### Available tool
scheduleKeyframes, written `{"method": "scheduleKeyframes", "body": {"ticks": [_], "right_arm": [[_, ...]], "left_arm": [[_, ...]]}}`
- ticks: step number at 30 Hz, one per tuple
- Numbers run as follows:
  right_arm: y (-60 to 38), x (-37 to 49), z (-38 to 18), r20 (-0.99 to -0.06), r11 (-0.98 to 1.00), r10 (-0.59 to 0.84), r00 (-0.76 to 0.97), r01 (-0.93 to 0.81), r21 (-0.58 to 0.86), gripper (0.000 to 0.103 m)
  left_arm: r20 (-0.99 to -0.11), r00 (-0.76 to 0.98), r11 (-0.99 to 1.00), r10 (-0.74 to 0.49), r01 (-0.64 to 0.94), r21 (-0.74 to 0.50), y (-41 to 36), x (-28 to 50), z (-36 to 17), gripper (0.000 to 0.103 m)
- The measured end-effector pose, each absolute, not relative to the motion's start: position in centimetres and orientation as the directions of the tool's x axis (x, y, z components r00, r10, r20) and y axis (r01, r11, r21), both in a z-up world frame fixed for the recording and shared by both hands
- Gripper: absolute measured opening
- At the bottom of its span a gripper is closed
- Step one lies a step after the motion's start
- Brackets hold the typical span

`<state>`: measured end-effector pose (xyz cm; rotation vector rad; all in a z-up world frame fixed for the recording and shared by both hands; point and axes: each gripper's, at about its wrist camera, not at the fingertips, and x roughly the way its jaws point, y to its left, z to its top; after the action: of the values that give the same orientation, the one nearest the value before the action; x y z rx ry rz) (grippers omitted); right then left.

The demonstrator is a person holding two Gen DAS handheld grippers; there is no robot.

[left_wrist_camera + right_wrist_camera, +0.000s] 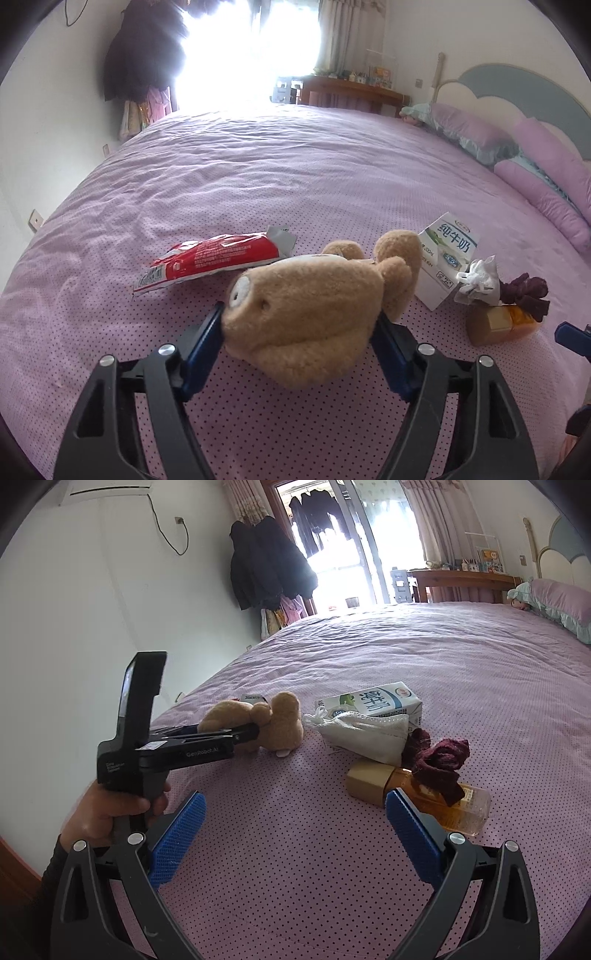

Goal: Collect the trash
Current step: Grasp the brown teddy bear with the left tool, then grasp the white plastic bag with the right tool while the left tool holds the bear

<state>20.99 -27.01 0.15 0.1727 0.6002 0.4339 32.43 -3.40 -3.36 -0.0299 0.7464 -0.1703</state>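
My left gripper (299, 314) is shut on a tan plush toy (306, 295); both blue pads press into the sides of its head low on the purple dotted bed (295, 166). Behind the toy lies a red snack wrapper (210, 258). To its right are a white and blue milk carton (373, 701) and a crumpled white mask or tissue (365, 731). My right gripper (295, 795) stands open over bare bedsheet with nothing between its fingers. Its right finger is close to an amber bottle (443, 805) with a gold cap.
A dark red knitted piece (439, 764) lies on the amber bottle. Purple pillows (546, 184) line the headboard at the right. A person's hand (107, 812) holds the left gripper's handle near the bed's left edge. Coats hang by the bright balcony door.
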Motion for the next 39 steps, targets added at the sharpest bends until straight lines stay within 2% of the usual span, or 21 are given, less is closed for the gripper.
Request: {"method": "scheduleKeyframes", "body": {"ticks": [10, 16, 21, 27, 31, 34, 39], "right_arm": [[-26.8, 22.3, 0.6, -0.521, 0.933, 0.358, 0.775, -0.314, 0.175, 0.094], [-27.2, 24.5, 0.7, -0.524, 0.936, 0.35, 0.776, -0.313, 0.162, 0.093], [-26.5, 27.8, 0.3, -0.564, 0.951, 0.299, 0.77, -0.292, 0.105, 0.092], [-24.6, 31.1, -1.2, -0.63, 0.959, 0.195, 0.751, -0.279, -0.036, 0.075], [-24.8, 32.6, -2.6, -0.674, 0.957, 0.205, 0.71, -0.29, -0.014, 0.048], [-25.0, 32.4, -2.6, -0.661, 0.952, 0.234, 0.713, -0.306, 0.007, 0.03], [-25.8, 31.2, -1.2, -0.614, 0.949, 0.278, 0.739, -0.31, 0.057, 0.024]], "left_arm": [[-0.638, 0.746, 0.982, -0.191, 0.141, -0.129, -3.2, 30.4, -3.1, 0.071], [-0.607, 0.757, 0.97, -0.241, 0.171, -0.172, -3.2, 28.6, -2.5, 0.071], [-0.588, 0.754, 0.954, -0.293, 0.184, -0.238, -2.4, 27.5, -2.2, 0.071], [-0.578, 0.755, 0.948, -0.309, 0.192, -0.255, -2.3, 26.9, -2.0, 0.071], [-0.567, 0.758, 0.943, -0.323, 0.203, -0.265, -2.2, 26.4, -1.8, 0.071], [-0.553, 0.758, 0.931, -0.346, 0.204, -0.303, -2.0, 26.1, -1.6, 0.071], [-0.537, 0.766, 0.927, -0.354, 0.208, -0.313, -2.2, 25.3, -1.1, 0.071]]}}
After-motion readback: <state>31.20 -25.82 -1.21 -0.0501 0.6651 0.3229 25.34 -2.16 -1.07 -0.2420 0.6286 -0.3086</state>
